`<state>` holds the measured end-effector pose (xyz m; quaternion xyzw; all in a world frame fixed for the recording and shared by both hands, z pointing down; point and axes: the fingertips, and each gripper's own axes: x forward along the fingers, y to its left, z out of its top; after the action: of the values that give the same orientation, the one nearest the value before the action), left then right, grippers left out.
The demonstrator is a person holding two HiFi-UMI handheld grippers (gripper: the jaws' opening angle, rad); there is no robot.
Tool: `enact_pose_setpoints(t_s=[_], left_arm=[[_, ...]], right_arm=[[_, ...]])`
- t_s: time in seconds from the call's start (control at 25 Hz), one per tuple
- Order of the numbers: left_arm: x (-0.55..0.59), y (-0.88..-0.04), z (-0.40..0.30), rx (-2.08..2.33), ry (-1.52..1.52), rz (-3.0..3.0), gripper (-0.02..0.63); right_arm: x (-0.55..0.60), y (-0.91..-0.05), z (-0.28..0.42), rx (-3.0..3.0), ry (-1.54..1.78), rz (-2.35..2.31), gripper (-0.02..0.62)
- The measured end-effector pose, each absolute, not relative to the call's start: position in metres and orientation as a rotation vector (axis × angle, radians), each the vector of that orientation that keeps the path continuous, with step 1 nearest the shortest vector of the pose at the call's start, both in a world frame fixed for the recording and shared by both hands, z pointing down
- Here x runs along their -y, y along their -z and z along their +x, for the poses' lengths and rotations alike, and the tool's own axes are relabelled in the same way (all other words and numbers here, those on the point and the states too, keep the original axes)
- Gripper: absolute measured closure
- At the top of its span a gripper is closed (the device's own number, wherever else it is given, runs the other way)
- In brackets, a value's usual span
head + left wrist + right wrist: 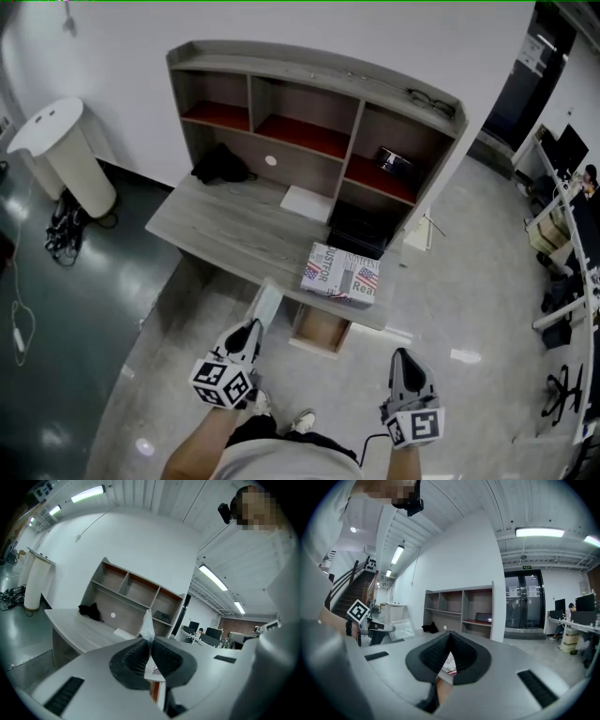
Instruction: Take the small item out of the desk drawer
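Head view: the left gripper [251,330] is pinching a clear packet [267,305] just left of the open drawer [319,330], whose back the desk [225,225] is hiding

Left gripper view: the jaws are squeezing the packet's lower edge, contents unreadable

Right gripper view: the right gripper [449,634] is holding its jaws pressed together, empty

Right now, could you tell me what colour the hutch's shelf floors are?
Red; the shelf floors show best in the head view.

Desk [234,230] with hutch [309,84] against white wall [375,33]; white cylinder [61,150] left of desk; pale floor [455,272] right of desk.
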<state>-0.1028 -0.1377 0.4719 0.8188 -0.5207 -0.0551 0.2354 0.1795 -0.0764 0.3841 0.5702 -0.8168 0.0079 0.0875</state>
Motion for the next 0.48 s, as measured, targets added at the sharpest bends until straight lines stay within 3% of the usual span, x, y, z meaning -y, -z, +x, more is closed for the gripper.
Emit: enact_pose_setpoints(t_s=[0.48], left_arm=[[0.117,-0.423,-0.135,1.499,0.250,2.259,0.583]], right_arm=[[0.060,-0.362,0.225,2.349,0.006,1.849,0.574]])
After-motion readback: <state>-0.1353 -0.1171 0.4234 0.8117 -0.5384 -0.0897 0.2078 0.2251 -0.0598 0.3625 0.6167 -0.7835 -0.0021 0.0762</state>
